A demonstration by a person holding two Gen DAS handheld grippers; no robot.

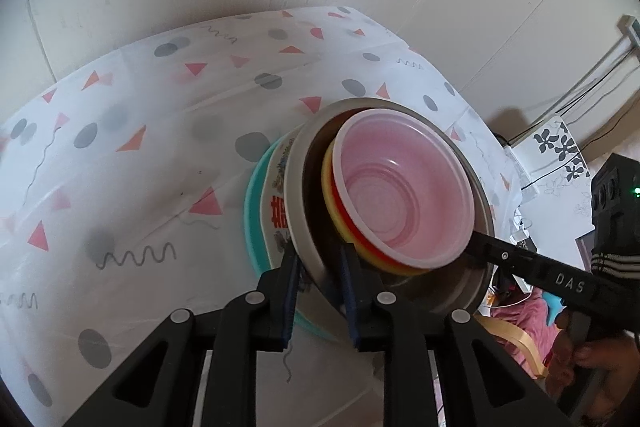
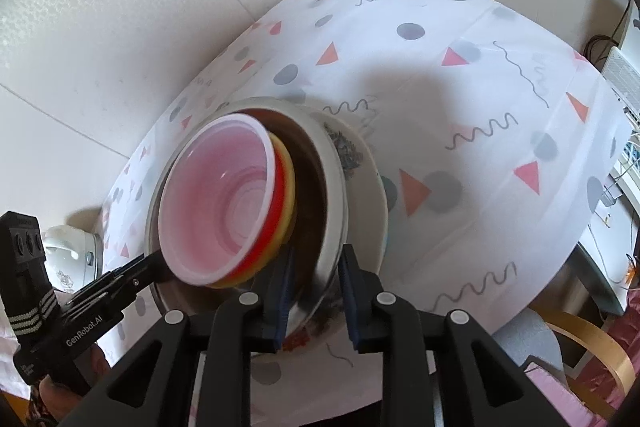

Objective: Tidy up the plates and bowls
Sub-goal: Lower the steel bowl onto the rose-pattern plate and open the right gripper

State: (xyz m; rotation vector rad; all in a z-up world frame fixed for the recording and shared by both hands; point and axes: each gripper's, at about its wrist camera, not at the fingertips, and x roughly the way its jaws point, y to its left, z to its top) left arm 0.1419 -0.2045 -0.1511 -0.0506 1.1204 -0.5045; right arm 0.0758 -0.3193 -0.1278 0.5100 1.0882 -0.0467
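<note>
Patterned tablecloth [image 1: 140, 187]; both claws grip steel bowl [image 1: 304, 227]

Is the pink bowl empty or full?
Empty. The pink bowl shows a bare ringed bottom in both wrist views; nothing lies inside it. It sits nested in the metal bowl.

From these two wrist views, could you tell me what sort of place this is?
Probably a room at home: a patterned tablecloth on the table, a stack of nested bowls, a bentwood chair beside it.
</note>
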